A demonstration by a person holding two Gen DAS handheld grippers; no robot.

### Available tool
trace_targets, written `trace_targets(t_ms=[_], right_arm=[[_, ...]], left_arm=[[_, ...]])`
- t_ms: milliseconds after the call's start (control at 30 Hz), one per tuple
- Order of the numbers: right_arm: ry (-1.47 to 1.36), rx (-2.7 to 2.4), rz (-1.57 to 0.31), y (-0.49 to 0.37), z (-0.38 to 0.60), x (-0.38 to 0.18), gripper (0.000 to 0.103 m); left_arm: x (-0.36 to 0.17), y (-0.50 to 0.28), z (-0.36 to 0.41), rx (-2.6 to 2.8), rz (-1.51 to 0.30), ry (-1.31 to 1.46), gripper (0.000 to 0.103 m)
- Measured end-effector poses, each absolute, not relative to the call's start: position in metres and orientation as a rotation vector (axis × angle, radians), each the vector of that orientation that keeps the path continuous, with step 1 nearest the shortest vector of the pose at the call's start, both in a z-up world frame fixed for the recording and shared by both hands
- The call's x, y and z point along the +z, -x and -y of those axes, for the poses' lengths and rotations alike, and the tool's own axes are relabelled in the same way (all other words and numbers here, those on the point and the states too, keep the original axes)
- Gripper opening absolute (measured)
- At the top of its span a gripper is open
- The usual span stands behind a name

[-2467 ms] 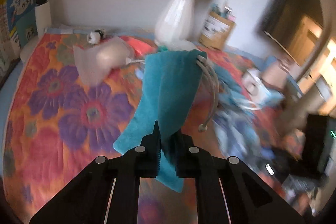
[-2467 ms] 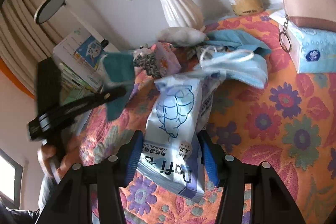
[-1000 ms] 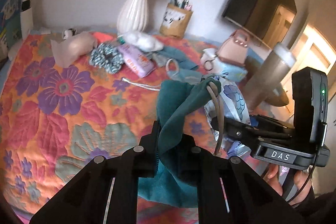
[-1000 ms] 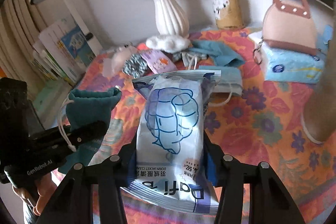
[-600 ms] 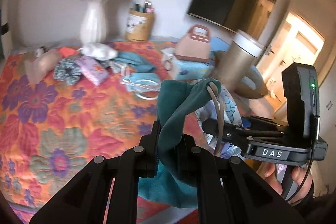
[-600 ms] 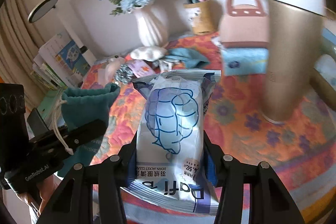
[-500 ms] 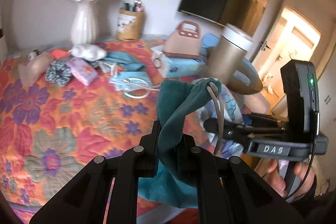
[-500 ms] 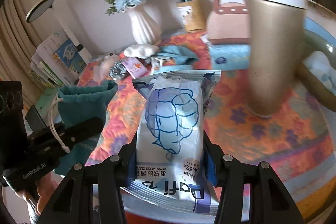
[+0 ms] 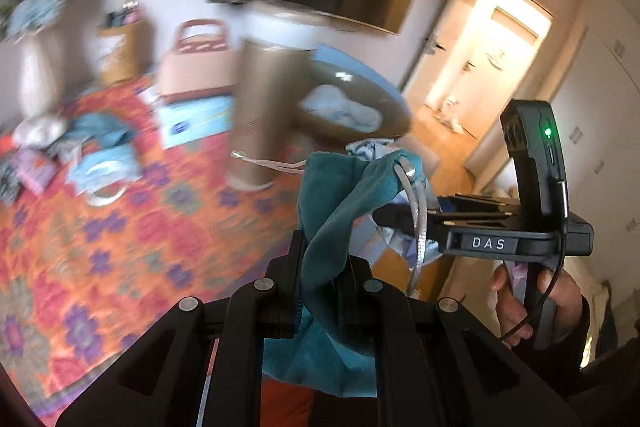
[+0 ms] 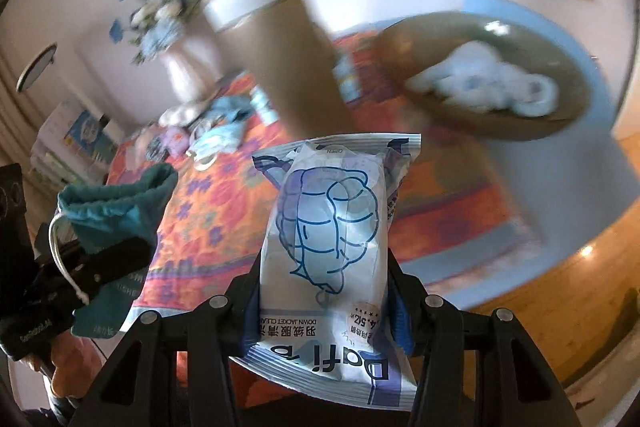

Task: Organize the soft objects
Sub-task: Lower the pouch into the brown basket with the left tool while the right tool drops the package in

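My left gripper [image 9: 320, 263] is shut on a teal drawstring pouch [image 9: 344, 199], whose pale cord [image 9: 416, 223] hangs at its right side. The same teal pouch [image 10: 116, 203] shows at the left of the right wrist view. My right gripper [image 10: 324, 283] is shut on a pale blue wipes packet [image 10: 328, 223] printed with a jacket drawing, held upright off the table. That packet [image 9: 376, 147] peeks out behind the pouch in the left wrist view. A brown bowl [image 10: 484, 75] holding pale soft items stands ahead to the right.
A tall tan cylinder with a white lid [image 10: 280, 43] stands just beyond the packet. Face masks [image 9: 104, 163], a tissue box [image 9: 196, 119], a pink handbag [image 9: 196, 67], a white vase [image 9: 38, 75] and other small soft items lie on the floral cloth [image 9: 120, 227]. A person's hand [image 9: 516, 303] grips the right device.
Both grippers have swung right across the table with their loads. The vase and clutter slid left, and the tan cylinder and brown bowl now fill the view ahead.
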State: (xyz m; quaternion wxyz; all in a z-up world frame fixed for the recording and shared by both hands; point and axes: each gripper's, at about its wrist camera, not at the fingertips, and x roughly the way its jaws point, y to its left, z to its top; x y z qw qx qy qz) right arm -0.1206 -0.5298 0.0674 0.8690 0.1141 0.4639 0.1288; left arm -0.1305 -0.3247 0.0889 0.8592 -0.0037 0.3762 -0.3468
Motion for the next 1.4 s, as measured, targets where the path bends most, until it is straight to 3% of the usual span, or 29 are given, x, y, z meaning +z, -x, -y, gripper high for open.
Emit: trace_targets(t_ms=[533,933,1000,1067,1133,1400], right_arm=[[-0.285,0.023,-0.743,0.089,0.655,0.144,0.05],[-0.412,-0.008,-0.823,-0.031,0.709,0.119,0.052],[-0.409,0.0,-0.859,-0.044,0.708,0.113,0.058],[-0.413,-0.004,-0.852,-0.047,0.711,0.113,0.064],[-0.426,-0.015,-0.843,-0.045,0.718,0.114,0.066],[-0.517,-0.008,-0.784,-0.005,0.734,0.123,0.066]], left_arm=[[0.147,0.068,0.491,-0.656,-0.69,-0.12,0.009],[0.109,-0.01,0.549,-0.432,-0.711,-0.219,0.01],[0.103,-0.012,0.557,-0.436,-0.702,-0.258,0.019],[0.098,-0.007,0.566,-0.428,-0.684,-0.308,0.064],[0.099,0.003,0.568,-0.436,-0.632,-0.33,0.081],[0.106,0.037,0.56,-0.522,-0.572,-0.344,0.081]])
